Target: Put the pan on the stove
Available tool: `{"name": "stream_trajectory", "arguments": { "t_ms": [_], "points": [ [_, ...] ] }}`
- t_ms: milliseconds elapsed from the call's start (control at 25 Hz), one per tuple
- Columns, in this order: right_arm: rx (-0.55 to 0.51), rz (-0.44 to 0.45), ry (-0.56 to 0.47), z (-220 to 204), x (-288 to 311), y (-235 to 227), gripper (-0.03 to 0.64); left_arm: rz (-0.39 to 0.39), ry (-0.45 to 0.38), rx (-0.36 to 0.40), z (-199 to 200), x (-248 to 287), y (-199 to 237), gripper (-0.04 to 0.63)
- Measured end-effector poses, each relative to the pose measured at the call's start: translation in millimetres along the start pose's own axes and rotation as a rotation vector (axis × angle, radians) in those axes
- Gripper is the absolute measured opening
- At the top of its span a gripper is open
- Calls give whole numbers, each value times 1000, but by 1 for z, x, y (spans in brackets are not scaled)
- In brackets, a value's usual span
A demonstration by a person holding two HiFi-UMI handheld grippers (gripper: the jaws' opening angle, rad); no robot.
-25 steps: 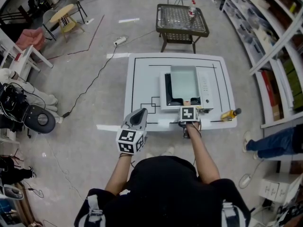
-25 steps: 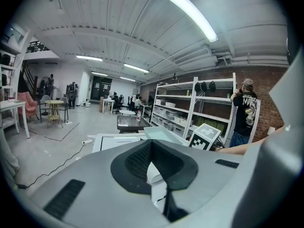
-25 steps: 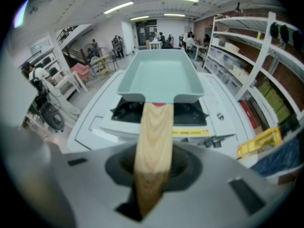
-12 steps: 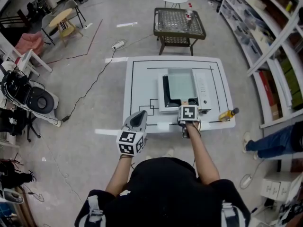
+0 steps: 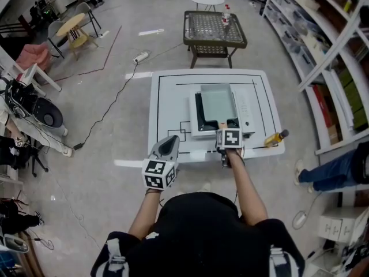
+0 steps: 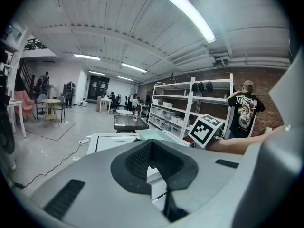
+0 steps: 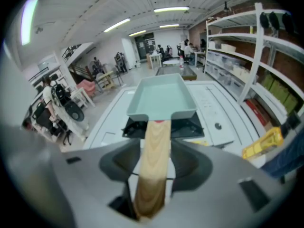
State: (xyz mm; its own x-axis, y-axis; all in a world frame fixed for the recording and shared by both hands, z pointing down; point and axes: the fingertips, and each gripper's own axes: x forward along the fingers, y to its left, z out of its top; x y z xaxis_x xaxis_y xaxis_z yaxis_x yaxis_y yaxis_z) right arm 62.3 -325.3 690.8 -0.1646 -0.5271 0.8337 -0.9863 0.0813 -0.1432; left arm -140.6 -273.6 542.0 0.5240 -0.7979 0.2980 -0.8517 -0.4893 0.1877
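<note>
A pale green rectangular pan (image 5: 217,101) sits on the black burner of the white stove (image 5: 245,105) on the table. Its wooden handle (image 7: 154,151) points back at me and lies between the jaws of my right gripper (image 5: 226,129). Those jaws are opening, and a thin gap shows on each side of the handle in the right gripper view, where the pan (image 7: 161,99) rests level over the burner (image 7: 190,127). My left gripper (image 5: 168,145) hangs at the table's near edge, left of the stove, shut and holding nothing (image 6: 154,165).
A white table (image 5: 167,97) with black lines carries the stove. A yellow bottle (image 5: 275,137) lies at its near right corner. A wicker table (image 5: 214,27) stands beyond, shelves (image 5: 340,56) on the right, and a person's legs (image 5: 331,175) beside them.
The pan and both grippers keep their places. Only my head view has shifted a little, so the table sits slightly higher in the picture.
</note>
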Motion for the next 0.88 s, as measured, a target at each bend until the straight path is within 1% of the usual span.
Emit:
{"name": "stream_trajectory", "arguments": {
  "t_ms": [120, 240, 320, 480, 640, 800, 880],
  "points": [
    [1, 6, -15, 1, -4, -2, 206, -8, 2, -1, 2, 3, 0, 26],
    [3, 4, -23, 1, -9, -5, 206, -4, 13, 45, 4, 5, 0, 26],
    [-3, 6, -35, 3, -15, -6, 207, -9, 21, 60, 5, 6, 0, 26],
    [-50, 22, -84, 10, -36, -2, 207, -21, 18, 66, 9, 6, -3, 26],
    [-128, 76, -181, 29, -66, 8, 201, -35, 4, 89, 17, 9, -7, 26],
    [-171, 114, -335, 52, -106, 19, 130, -45, -11, 100, 28, 11, -6, 26],
    [-186, 124, -391, 59, -124, 22, 104, -51, -28, 101, 37, 10, -8, 26]
  ]
}}
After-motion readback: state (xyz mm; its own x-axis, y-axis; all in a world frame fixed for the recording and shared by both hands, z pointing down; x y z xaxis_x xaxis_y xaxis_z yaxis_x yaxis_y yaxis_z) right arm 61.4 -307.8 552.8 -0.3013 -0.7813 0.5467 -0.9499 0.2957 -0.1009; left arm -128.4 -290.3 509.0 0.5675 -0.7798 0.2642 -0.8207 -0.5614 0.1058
